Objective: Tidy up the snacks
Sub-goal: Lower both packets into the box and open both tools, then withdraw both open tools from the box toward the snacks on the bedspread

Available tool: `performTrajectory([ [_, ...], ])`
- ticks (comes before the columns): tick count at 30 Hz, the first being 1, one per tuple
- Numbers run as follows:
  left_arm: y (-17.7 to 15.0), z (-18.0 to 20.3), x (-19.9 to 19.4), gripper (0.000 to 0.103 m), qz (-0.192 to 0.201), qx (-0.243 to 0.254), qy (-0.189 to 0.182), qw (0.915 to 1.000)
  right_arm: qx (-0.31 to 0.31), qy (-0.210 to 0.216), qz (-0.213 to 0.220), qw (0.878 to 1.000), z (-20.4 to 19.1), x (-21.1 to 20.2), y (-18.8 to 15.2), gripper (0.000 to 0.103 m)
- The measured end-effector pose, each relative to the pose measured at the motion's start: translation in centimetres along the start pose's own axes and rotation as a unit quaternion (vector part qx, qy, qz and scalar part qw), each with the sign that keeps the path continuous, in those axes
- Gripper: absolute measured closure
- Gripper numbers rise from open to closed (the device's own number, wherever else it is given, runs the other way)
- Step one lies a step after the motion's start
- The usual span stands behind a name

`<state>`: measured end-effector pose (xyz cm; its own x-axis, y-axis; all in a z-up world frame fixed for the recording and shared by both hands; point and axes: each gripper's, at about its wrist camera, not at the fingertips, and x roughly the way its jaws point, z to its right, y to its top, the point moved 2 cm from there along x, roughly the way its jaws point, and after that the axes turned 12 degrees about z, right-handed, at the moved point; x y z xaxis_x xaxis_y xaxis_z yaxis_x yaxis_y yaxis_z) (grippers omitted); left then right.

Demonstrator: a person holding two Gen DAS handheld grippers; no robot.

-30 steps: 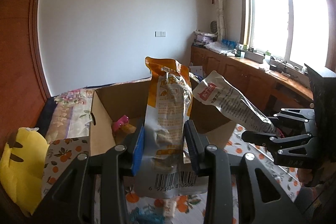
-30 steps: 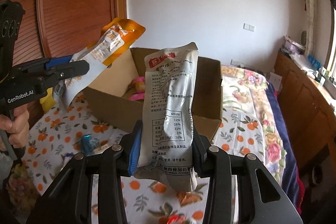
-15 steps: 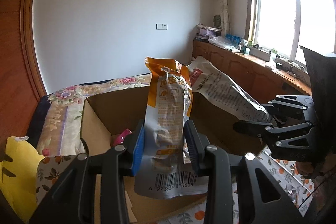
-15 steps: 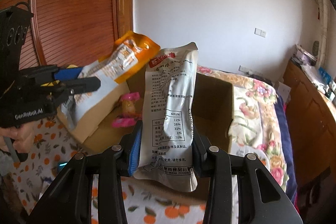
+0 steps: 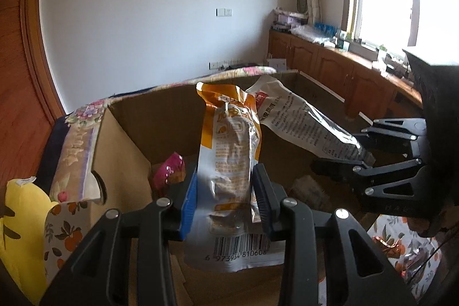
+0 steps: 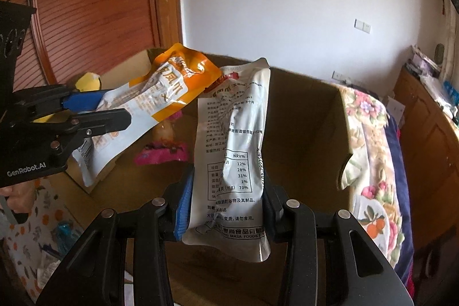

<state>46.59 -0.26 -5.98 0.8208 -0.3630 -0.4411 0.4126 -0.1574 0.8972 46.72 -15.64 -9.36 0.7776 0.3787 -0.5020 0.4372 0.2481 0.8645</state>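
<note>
My left gripper (image 5: pixel 225 191) is shut on an orange-and-white snack pouch (image 5: pixel 229 145) and holds it upright over the open cardboard box (image 5: pixel 160 116). It also shows in the right wrist view (image 6: pixel 94 111) with the orange pouch (image 6: pixel 160 93). My right gripper (image 6: pixel 228 197) is shut on a white snack pouch (image 6: pixel 233 139), also over the box (image 6: pixel 309 116). In the left wrist view the right gripper (image 5: pixel 352 159) and white pouch (image 5: pixel 301 119) come in from the right. A pink snack packet (image 5: pixel 169 171) lies inside the box (image 6: pixel 160 155).
The box stands on a bed with an orange-print cloth (image 6: pixel 37 208) and floral bedding (image 6: pixel 370 134). A yellow cushion (image 5: pixel 20 220) lies at the left. Wooden cabinets (image 5: pixel 330 68) run under the window. A small blue wrapper (image 6: pixel 64 231) lies on the cloth.
Both grippers have moved forward with their pouches, from in front of the box to over its opening. The box now fills more of both views.
</note>
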Motion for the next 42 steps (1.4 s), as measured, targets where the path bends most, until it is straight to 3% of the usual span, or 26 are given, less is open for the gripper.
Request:
performTrajectory([
  [13,-0.2,-0.4,-0.3,0.065,-0.003,-0.007,0.003,1.0,0.009,0.007,-0.017,1.0,0.2,0.5,-0.2,0.05],
  [22,0.0,0.5,-3.0,0.064,0.012,0.004,0.008,0.9999,0.011,0.001,-0.01,1.0,-0.6,-0.4,0.0,0.04],
  [24,0.1,0.7,-3.6,0.064,0.015,0.007,0.01,0.9998,0.0,-0.003,-0.009,1.0,-0.8,-0.4,0.1,0.034],
  [27,0.2,1.0,-4.8,0.063,0.02,0.008,0.012,0.9997,0.005,-0.013,-0.011,1.0,-0.5,-0.7,0.2,0.034],
  [37,-0.3,2.4,-9.8,0.061,0.033,0.016,0.02,0.9991,0.037,-0.024,0.026,0.999,-0.5,-7.7,-0.1,0.034],
  [42,-2.0,3.6,-12.4,0.059,0.034,0.023,0.023,0.9989,0.057,-0.033,0.035,0.997,-0.7,-12.4,-2.9,0.034],
])
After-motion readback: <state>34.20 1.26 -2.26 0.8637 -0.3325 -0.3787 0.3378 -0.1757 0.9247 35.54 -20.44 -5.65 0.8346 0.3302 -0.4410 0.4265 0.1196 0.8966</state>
